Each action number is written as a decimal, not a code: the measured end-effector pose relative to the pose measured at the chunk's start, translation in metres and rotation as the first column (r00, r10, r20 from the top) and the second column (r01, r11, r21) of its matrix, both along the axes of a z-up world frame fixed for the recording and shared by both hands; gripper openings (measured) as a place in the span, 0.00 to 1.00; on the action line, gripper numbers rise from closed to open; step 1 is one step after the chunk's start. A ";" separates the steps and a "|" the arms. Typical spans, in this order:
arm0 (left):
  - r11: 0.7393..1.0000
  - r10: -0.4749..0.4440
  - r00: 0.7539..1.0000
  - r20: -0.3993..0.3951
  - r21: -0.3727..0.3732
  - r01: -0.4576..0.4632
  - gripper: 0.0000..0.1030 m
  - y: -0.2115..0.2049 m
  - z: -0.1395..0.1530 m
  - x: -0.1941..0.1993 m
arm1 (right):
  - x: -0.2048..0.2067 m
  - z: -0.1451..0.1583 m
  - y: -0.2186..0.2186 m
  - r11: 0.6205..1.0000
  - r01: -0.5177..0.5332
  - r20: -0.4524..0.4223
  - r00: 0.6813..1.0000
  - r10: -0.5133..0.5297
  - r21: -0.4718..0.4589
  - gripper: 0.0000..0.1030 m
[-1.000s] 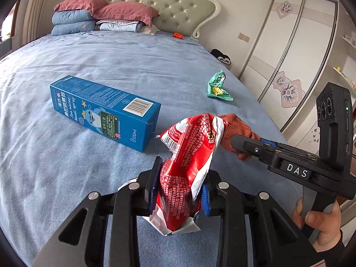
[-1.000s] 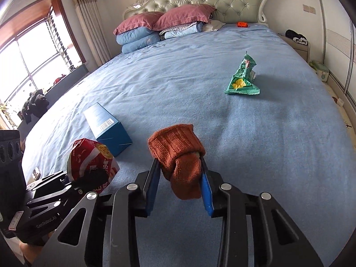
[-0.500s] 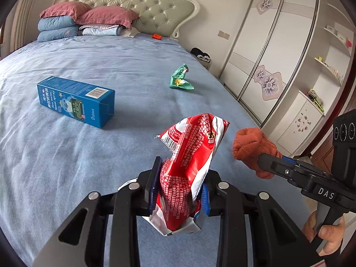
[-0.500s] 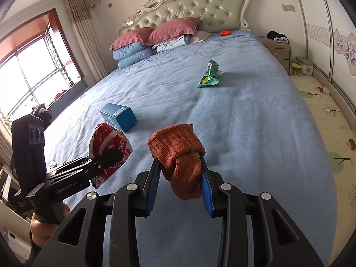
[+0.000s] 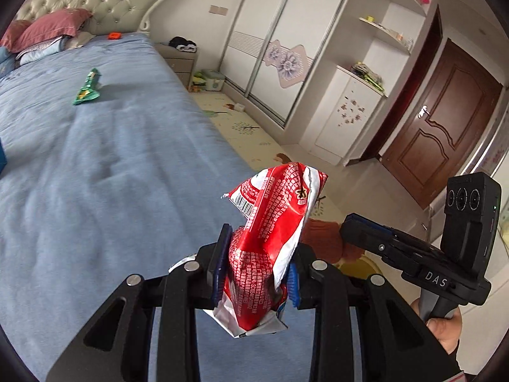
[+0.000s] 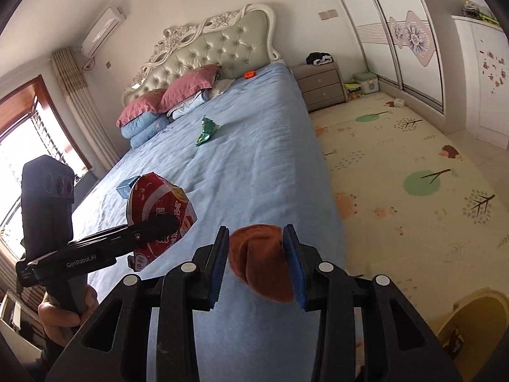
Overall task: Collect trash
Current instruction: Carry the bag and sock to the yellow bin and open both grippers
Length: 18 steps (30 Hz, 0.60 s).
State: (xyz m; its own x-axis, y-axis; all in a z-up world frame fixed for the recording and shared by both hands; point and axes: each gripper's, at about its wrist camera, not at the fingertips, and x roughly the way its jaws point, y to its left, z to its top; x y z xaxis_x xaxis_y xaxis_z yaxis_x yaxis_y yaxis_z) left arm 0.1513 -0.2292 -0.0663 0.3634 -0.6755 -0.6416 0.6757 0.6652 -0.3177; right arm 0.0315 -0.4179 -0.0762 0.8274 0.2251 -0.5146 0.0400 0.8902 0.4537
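Left wrist view: the left gripper (image 5: 256, 267) is clenching a crumpled red snack wrapper (image 5: 270, 242) between its blue pads, above the near right edge of the bed (image 5: 111, 165). The blue bedspread is lying rumpled, and a green wrapper (image 5: 86, 88) is resting on it far left, well apart from the gripper. Pink pillows (image 5: 47, 28) are sitting against the tufted headboard (image 5: 95, 3). To the right, a patterned floor mat (image 5: 251, 127) is running along a sliding-door wardrobe (image 5: 270, 41), with open shelves and a dark wooden door (image 5: 445, 121) beyond. The right gripper (image 5: 346, 226) is showing at near right, gripping a rust-brown knitted item (image 5: 321, 238).

Right wrist view: the right gripper (image 6: 256, 265) is grasping the rust-brown knitted item (image 6: 261, 264), holding it over the bed's (image 6: 254, 165) near right edge. The left gripper (image 6: 168, 222) is at near left with the red snack wrapper (image 6: 159, 210). A blue carton (image 6: 127, 186) is lying just behind it; the green wrapper (image 6: 206, 130) is farther up the bedspread. A nightstand (image 6: 321, 87) is standing beside the headboard (image 6: 216, 51), the floor mat (image 6: 413, 172) is covering the floor at right, and a yellow bin (image 6: 474, 328) is sitting at near right.
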 end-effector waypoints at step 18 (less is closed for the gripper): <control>0.989 -0.122 0.992 0.031 0.084 0.119 0.30 -0.101 0.005 -0.046 | -0.092 -0.031 -0.121 0.975 0.163 0.023 0.985 -0.168 0.152 0.12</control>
